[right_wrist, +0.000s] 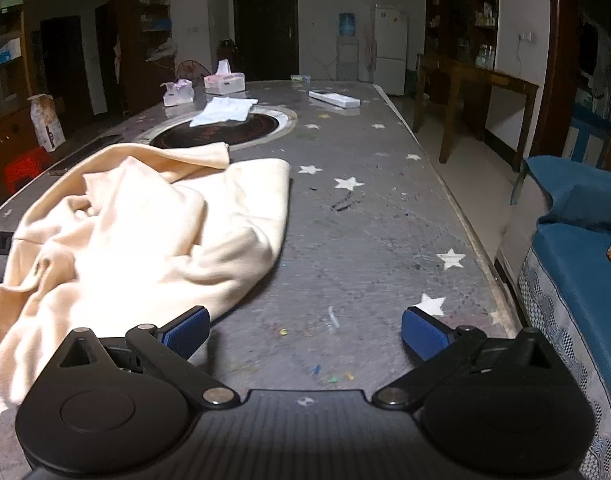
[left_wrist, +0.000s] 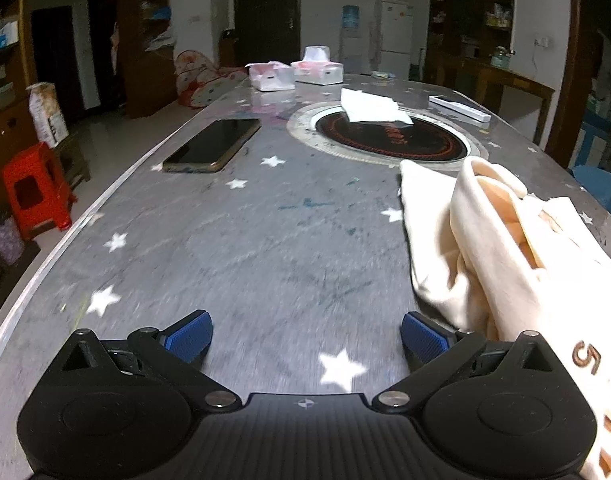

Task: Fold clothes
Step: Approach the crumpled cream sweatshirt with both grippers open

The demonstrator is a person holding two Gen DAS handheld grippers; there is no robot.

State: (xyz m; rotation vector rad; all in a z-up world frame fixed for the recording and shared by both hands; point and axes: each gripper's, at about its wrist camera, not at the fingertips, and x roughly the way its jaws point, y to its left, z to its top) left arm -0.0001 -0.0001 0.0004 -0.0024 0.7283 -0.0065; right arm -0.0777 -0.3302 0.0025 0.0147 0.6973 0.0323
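Note:
A crumpled cream garment [left_wrist: 497, 256] lies in a heap on the grey star-patterned table [left_wrist: 265, 232]. In the left wrist view it is to the right of my left gripper [left_wrist: 305, 334], which is open and empty, its right blue pad next to the cloth's edge. In the right wrist view the same garment [right_wrist: 145, 232] lies to the left of my right gripper [right_wrist: 305, 332], which is open and empty over bare table [right_wrist: 365, 240], its left pad by the cloth's near edge.
A phone [left_wrist: 213, 144] lies at the left. A round dark hotplate [left_wrist: 389, 136] carries a white tissue [left_wrist: 373, 106]. Tissue boxes [left_wrist: 317, 68] and a remote [left_wrist: 459, 108] are at the far end. A blue sofa [right_wrist: 577, 248] is right of the table. A red stool [left_wrist: 35, 188] stands left.

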